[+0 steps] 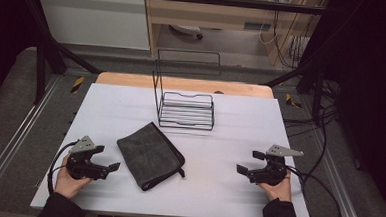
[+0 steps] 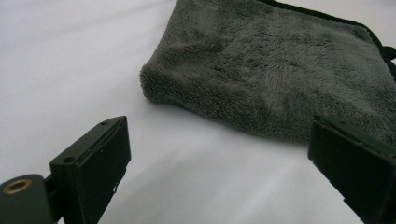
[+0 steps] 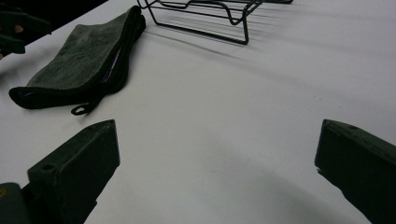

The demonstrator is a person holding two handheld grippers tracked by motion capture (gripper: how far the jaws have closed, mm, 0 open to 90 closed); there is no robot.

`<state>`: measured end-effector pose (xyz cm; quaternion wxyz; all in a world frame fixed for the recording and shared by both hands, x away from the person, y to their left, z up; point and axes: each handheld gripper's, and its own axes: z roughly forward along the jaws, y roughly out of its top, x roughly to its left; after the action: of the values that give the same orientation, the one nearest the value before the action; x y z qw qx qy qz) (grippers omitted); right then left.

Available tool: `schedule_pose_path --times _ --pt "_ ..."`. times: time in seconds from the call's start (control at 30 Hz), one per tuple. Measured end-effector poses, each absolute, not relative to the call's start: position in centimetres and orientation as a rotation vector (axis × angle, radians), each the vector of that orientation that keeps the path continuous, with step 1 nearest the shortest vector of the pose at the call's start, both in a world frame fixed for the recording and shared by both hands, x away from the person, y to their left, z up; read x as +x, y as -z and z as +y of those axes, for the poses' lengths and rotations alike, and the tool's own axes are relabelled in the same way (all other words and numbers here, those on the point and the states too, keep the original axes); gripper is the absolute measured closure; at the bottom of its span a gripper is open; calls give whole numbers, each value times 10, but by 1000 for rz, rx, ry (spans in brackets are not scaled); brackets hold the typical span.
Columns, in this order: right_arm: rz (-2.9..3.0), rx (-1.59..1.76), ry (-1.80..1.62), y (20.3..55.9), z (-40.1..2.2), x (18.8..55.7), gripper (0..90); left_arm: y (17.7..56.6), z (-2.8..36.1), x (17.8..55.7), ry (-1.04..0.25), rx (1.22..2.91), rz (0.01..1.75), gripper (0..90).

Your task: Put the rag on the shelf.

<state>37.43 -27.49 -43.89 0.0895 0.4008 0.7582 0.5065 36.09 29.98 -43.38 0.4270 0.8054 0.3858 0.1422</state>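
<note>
1. 2 grippers rest low on the table (image 1: 217, 190), jaws spread wide and empty: the left gripper (image 1: 109, 162) just beside the folded grey towel (image 1: 150, 155), likely readied to grab its near edge; the right gripper (image 1: 248, 162) well apart from it.
2. The towel lies in front of the wire rack (image 1: 187, 110).
3. In the left gripper view the towel's far side is cut off; its inner layers stay hidden.

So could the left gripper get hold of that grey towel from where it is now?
Probably yes. The left gripper is open, its jaws pointing at the folded grey towel close by, with bare white table between them and nothing blocking.
</note>
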Motion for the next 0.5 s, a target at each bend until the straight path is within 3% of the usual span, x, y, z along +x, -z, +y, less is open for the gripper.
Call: schedule_pose_path --times 0.5 --pt "2265 1180 -1486 435 -271 373 8 426 288 356 -356 2006 959 71"
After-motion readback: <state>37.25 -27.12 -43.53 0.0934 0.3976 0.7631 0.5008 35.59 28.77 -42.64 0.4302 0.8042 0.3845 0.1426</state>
